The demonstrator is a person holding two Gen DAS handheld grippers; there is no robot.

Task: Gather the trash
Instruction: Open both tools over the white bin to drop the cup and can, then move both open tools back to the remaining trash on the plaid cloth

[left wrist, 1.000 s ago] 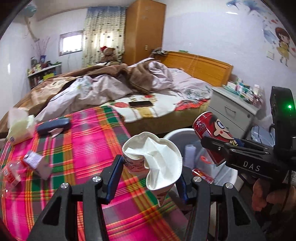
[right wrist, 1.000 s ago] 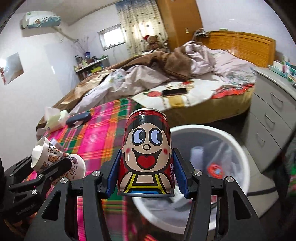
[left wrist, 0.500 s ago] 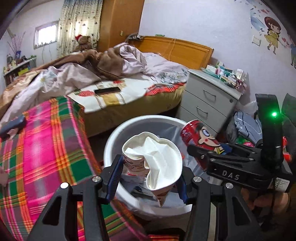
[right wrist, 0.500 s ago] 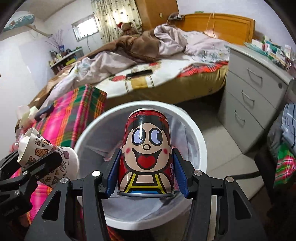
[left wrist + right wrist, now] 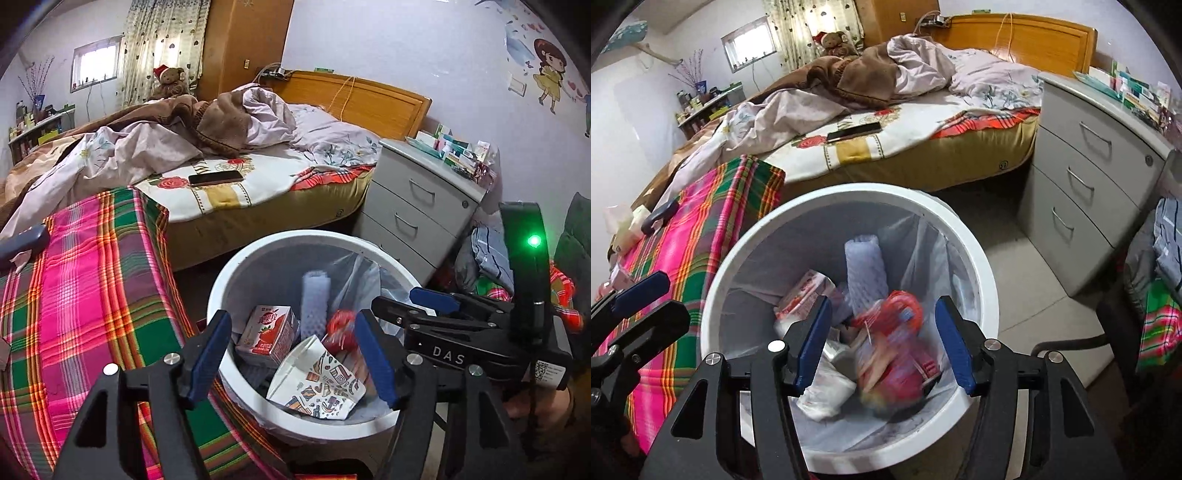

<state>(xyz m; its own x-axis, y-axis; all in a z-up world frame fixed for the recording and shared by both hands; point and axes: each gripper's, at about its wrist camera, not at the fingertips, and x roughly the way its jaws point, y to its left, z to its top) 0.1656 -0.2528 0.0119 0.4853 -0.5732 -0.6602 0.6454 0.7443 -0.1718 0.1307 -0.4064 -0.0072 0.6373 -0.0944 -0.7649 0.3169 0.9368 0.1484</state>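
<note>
A white trash bin with a clear liner stands on the floor, also in the right wrist view. My left gripper is open and empty above its near rim. The crumpled paper cup lies inside the bin. My right gripper is open above the bin; it shows from the side in the left wrist view. The red cartoon can is blurred inside the bin, seen too in the left wrist view. A red drink carton and a white foam sleeve lie in the bin.
A table with a pink and green plaid cloth is left of the bin, with a dark case on it. A bed with a phone is behind. A grey drawer unit stands right.
Both grippers opened over the bin. The paper cup dropped from the left gripper and the red can dropped from the right gripper into the bin.
</note>
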